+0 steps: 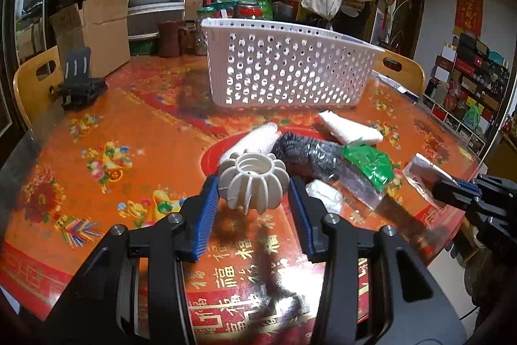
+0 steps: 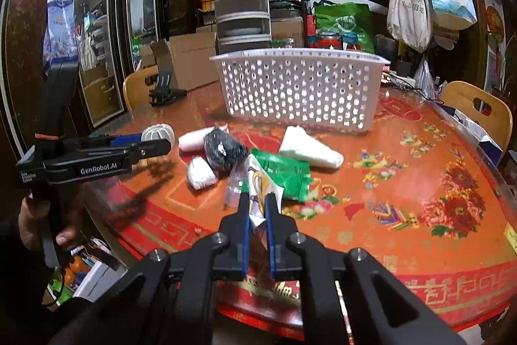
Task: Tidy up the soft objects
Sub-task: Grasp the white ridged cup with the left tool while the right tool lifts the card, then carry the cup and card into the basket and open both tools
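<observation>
Left tongs (image 1: 253, 183): clenched on a pale ribbed ball (image 1: 253, 180), blue pads pressing its two sides, ball lifted clear of the bench (image 1: 113, 118). In the right wrist view the same ball (image 2: 158, 133) sits at the tip of the left tongs (image 2: 152, 141), above the bench's left edge.

Right tongs (image 2: 257, 209): clenched on a white printed packet (image 2: 258, 193), pinched by its near end between the blue pads. In the left wrist view the right tongs (image 1: 452, 186) enter from the right with that packet (image 1: 420, 170) sticking out toward the pile.

Pile just ahead of both tongs, on the bench's red-and-orange patterned cover:
- black mesh scrubber (image 2: 223, 149), middle of the pile.
- white roll (image 2: 194, 139), touching the scrubber on its left side.
- small white wad (image 2: 202, 172), just in front of the scrubber.
- green packet (image 2: 284, 172), right of the scrubber, partly under the held packet.
- folded white cloth (image 2: 307, 147), behind the green packet, lying flat.
- clear plastic bag (image 2: 234, 189), near the held packet; contents cannot be made out.

White perforated basket (image 2: 300, 89): upright on the bench behind the pile, apart from it. Inside not visible from either view.

Black folding stand (image 1: 79, 80): far left of the bench, well apart from the pile.

Wooden chair (image 2: 478, 109) at the bench's far right edge; another chair (image 1: 35, 80) at the left.
</observation>
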Demonstrator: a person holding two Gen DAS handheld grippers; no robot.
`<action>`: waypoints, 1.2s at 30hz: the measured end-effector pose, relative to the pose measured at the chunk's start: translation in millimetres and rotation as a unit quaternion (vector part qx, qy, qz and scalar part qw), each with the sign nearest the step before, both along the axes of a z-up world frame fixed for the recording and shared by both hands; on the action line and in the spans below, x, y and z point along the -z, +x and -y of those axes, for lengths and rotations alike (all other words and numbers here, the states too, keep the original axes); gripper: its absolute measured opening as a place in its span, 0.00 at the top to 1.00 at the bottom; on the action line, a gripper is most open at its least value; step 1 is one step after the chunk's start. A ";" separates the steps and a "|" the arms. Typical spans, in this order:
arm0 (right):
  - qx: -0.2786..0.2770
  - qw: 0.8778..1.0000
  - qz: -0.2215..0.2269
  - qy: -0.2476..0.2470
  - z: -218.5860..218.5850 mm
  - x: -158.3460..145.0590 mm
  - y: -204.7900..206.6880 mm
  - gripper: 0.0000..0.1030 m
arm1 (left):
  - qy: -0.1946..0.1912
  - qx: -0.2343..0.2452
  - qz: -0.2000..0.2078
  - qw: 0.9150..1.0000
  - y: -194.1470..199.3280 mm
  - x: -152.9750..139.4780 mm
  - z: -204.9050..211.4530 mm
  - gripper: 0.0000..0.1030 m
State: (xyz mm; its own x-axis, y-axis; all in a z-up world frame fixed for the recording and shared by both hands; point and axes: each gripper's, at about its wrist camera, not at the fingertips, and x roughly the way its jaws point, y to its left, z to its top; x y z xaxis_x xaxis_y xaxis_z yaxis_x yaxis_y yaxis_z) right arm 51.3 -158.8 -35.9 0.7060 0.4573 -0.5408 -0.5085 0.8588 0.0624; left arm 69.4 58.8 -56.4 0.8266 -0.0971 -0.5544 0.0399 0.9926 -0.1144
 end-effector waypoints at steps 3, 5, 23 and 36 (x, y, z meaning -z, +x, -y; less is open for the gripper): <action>0.001 1.000 0.005 0.014 3.0 -10.5 2.9 0.93 | 0.001 -0.002 0.006 1.000 2.0 -10.1 -2.1 0.60; 0.002 1.000 0.007 0.021 4.8 -17.5 6.9 0.93 | -0.001 -0.003 0.009 1.000 4.2 -17.5 -3.8 0.60; 0.003 0.999 0.034 0.014 10.1 -76.0 69.9 0.95 | -0.003 0.023 0.032 0.999 54.9 -88.5 12.7 0.60; -0.012 0.998 0.053 0.013 -1.6 -128.5 109.1 0.95 | -0.008 0.032 0.042 0.999 112.9 -147.9 13.7 0.60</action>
